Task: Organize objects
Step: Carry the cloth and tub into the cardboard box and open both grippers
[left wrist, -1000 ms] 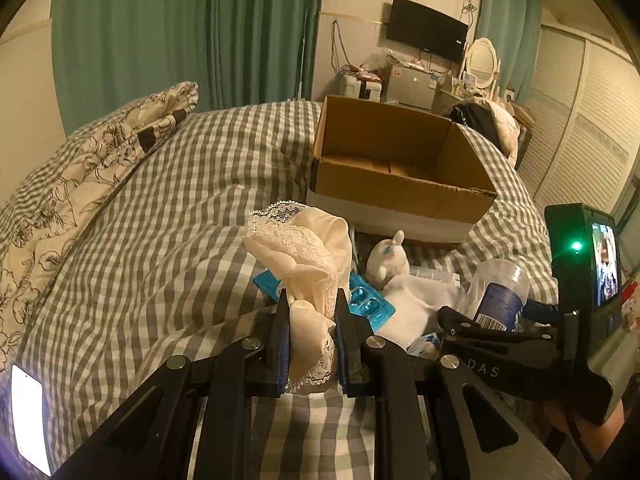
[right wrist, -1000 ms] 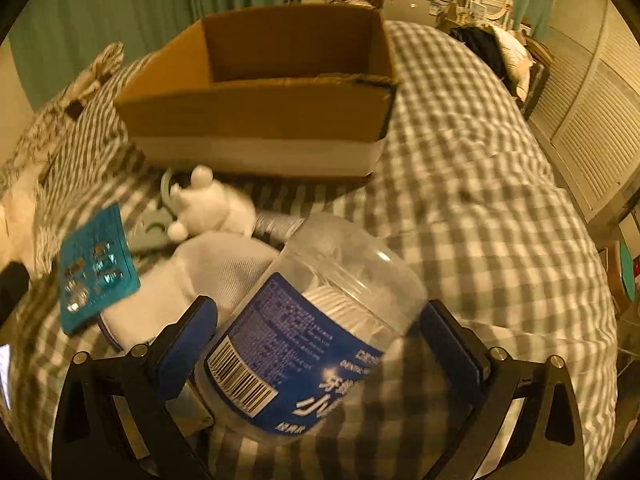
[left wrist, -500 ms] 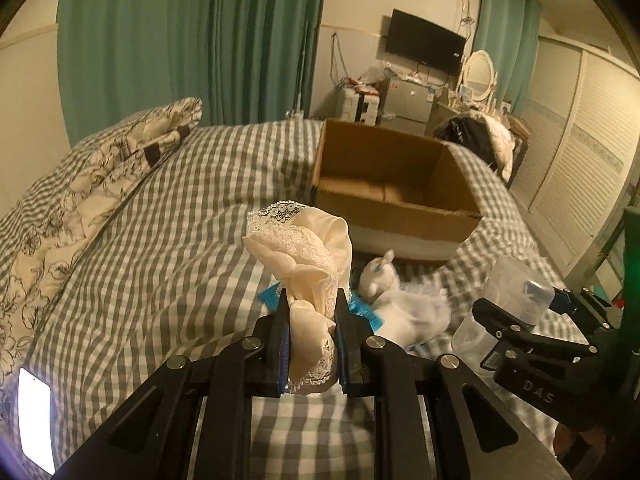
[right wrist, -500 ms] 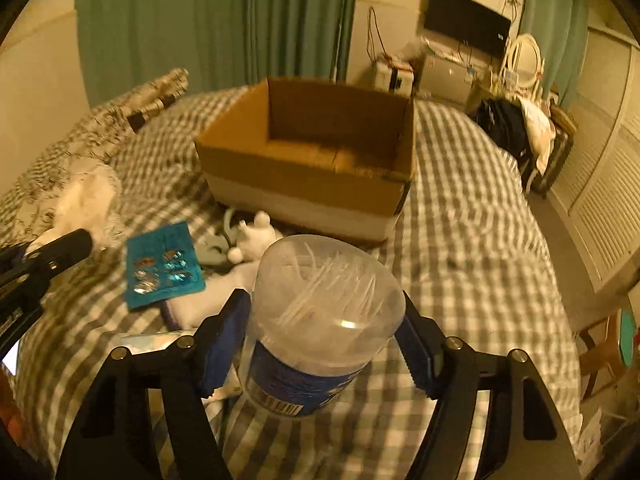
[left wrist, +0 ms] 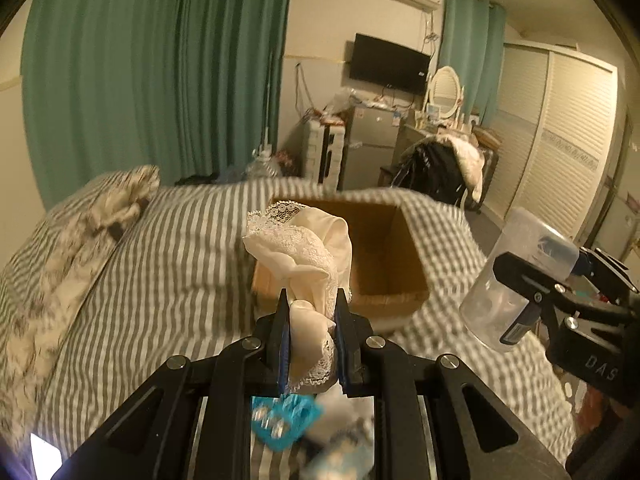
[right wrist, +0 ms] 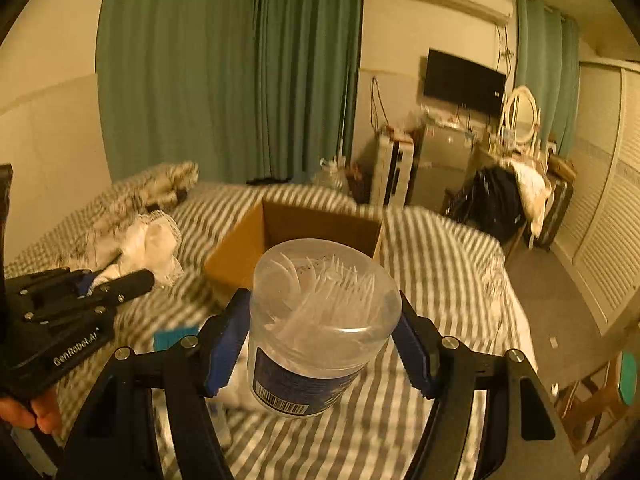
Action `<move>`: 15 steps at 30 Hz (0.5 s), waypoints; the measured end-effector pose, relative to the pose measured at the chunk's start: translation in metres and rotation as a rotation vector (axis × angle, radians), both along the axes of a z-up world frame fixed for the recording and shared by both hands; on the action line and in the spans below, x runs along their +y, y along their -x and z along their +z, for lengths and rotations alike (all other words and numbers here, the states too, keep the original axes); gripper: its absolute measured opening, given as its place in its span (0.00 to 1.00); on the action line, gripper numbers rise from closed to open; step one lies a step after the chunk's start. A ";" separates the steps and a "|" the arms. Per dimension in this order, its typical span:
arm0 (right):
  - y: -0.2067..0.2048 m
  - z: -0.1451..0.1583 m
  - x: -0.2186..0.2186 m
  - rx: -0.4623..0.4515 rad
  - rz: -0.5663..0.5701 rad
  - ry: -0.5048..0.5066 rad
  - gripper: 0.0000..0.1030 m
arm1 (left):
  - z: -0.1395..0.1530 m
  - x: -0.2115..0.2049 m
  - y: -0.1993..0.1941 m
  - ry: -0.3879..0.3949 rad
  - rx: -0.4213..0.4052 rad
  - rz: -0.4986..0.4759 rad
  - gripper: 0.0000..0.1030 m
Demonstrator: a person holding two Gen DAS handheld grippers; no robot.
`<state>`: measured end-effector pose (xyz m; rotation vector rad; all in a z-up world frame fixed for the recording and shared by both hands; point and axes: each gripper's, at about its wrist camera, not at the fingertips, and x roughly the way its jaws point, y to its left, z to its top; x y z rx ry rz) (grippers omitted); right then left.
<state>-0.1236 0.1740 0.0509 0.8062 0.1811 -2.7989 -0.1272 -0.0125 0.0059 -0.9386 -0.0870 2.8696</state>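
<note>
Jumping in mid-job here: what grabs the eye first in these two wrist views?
Both grippers are loaded and held above the checked bed. The left gripper is shut on a cream lace garment in the middle of its view. The right gripper clamps a clear tub of picks with a blue label. Behind both, mid-bed, sits the open cardboard box, with nothing visible in it.
</note>
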 end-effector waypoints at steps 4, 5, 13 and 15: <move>0.030 0.025 0.000 0.036 0.013 0.010 0.66 | 0.015 0.004 0.039 0.012 0.021 -0.016 0.17; 0.043 0.030 -0.003 0.043 0.017 0.009 0.66 | 0.017 0.004 0.049 0.015 0.022 -0.019 0.17; 0.129 0.023 -0.017 0.033 0.020 0.038 0.66 | -0.002 -0.002 0.139 -0.011 -0.018 -0.022 0.17; 0.154 0.010 -0.021 0.015 0.009 0.037 0.66 | -0.015 0.002 0.153 -0.022 -0.039 -0.038 0.17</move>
